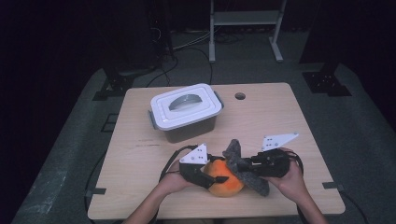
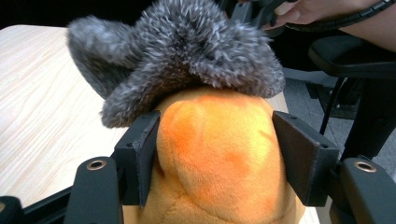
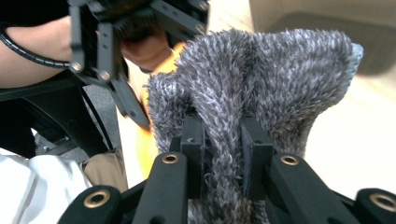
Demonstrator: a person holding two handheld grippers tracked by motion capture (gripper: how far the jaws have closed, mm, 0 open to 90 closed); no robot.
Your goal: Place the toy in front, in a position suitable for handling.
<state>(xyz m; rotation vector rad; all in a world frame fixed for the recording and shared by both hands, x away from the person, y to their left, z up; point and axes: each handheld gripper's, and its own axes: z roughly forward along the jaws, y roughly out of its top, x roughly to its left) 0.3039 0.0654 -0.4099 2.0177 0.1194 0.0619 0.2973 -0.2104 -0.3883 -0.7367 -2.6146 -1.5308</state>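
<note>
Near the desk's [image 1: 140, 121] front edge, about midway along it, lies an orange plush [image 1: 225, 179] with a grey furry cloth [image 1: 243, 168] draped over it. The cloth's long axis runs diagonally, one end pointing toward the far edge, the other toward the front right corner. The left gripper [image 2: 219, 154] straddles the plush, its jaws against both sides. The right gripper [image 3: 223, 154] is pinched tight on a fold of the cloth. A lidded box [image 1: 185, 111] stands farther back.

The orange plush toy [image 2: 219, 154] looks soft and velvety, the grey cloth [image 3: 261, 79] shaggy and fuzzy, the wooden table [image 1: 280, 121] smooth and matt.
</note>
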